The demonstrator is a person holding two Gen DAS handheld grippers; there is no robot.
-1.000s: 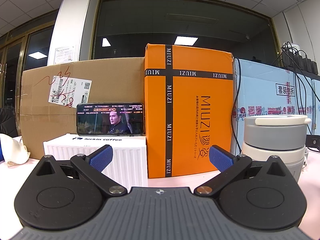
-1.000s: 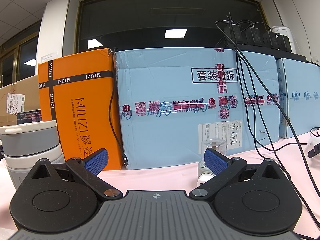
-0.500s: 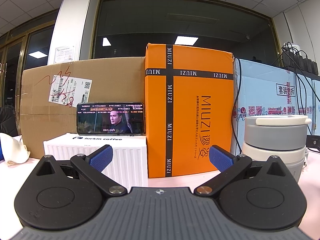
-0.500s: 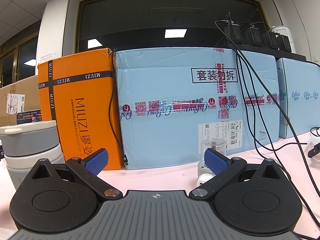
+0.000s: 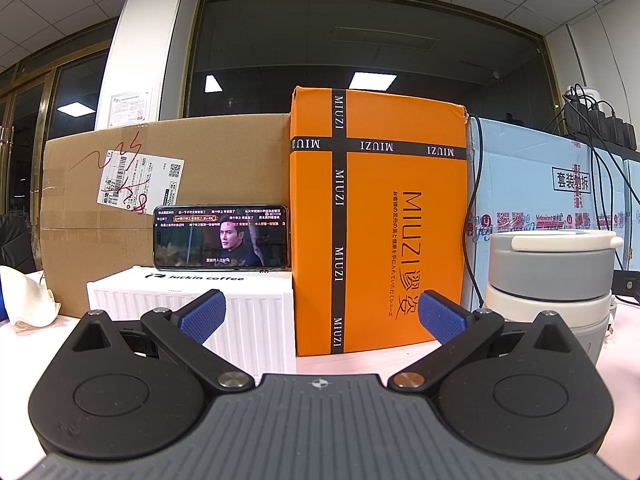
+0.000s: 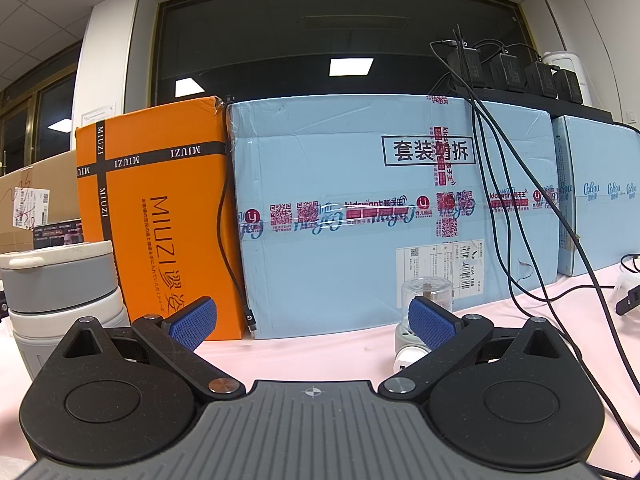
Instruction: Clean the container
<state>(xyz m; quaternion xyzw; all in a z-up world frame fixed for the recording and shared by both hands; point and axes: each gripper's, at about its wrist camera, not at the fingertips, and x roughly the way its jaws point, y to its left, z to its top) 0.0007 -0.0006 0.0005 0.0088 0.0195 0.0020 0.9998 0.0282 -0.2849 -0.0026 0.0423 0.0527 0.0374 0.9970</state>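
Observation:
A grey and white container (image 5: pixel 550 280) with a white lid stands on the pink table at the right of the left wrist view; it also shows at the far left of the right wrist view (image 6: pixel 60 284). My left gripper (image 5: pixel 320 316) is open and empty, to the left of the container. My right gripper (image 6: pixel 312 320) is open and empty, to the right of the container. A white cloth (image 5: pixel 24 300) lies at the far left of the left wrist view.
An orange MIUZI box (image 5: pixel 376 220), a brown carton (image 5: pixel 168 184) and light blue cartons (image 6: pixel 384 216) stand in a row behind. A phone (image 5: pixel 220 238) rests on a white luckin coffee box (image 5: pixel 192 308). A small clear jar (image 6: pixel 426 296) and black cables (image 6: pixel 520 216) are at right.

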